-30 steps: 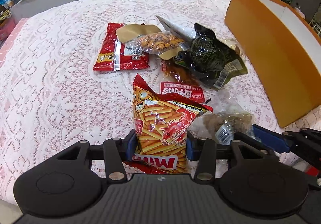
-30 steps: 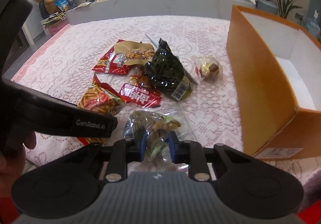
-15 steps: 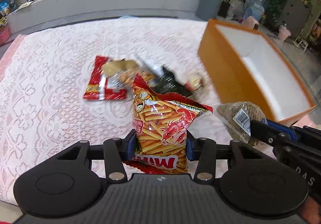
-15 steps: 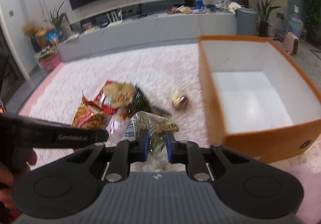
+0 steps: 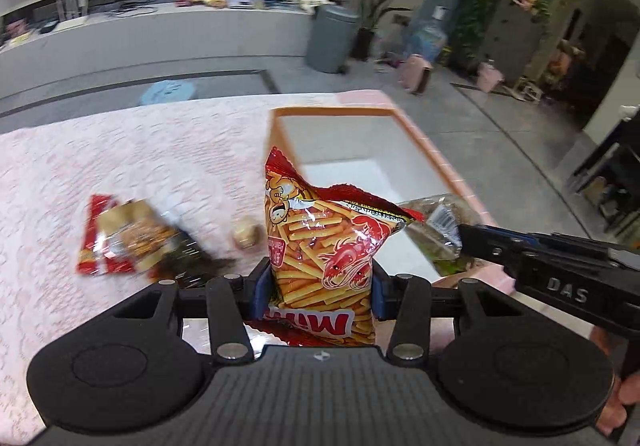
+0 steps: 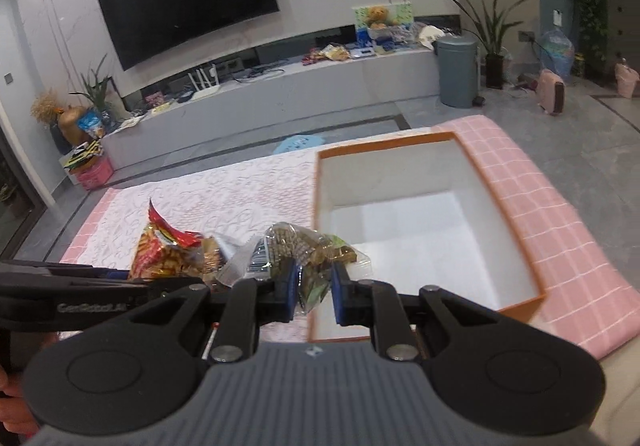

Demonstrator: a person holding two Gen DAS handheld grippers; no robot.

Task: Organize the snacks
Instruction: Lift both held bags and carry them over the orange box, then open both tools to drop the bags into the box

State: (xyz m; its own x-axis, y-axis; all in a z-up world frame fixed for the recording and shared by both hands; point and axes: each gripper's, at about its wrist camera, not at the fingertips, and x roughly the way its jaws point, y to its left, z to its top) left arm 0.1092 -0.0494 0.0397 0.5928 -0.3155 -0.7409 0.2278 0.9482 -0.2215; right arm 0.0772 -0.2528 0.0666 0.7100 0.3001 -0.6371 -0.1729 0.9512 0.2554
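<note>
My left gripper (image 5: 316,296) is shut on a red shrimp-stick bag (image 5: 324,246) and holds it upright in the air at the near left corner of the orange box (image 5: 436,162). My right gripper (image 6: 313,292) is shut on a clear bag of brown snacks (image 6: 304,250), held above the box's near left edge (image 6: 316,230). The box is open, with a bare white inside. The right gripper and its clear bag (image 5: 436,230) also show at the right of the left wrist view. The shrimp-stick bag (image 6: 164,250) shows in the right wrist view.
Several snack packs (image 5: 128,238) and a small round wrapped snack (image 5: 246,232) lie on the white lace cloth (image 5: 120,166) left of the box. The pink checked table edge (image 6: 560,238) runs right of the box. The floor lies beyond.
Both grippers have lifted their bags off the cloth and carried them right and higher, to the orange box. The box's open white inside now faces both cameras.
</note>
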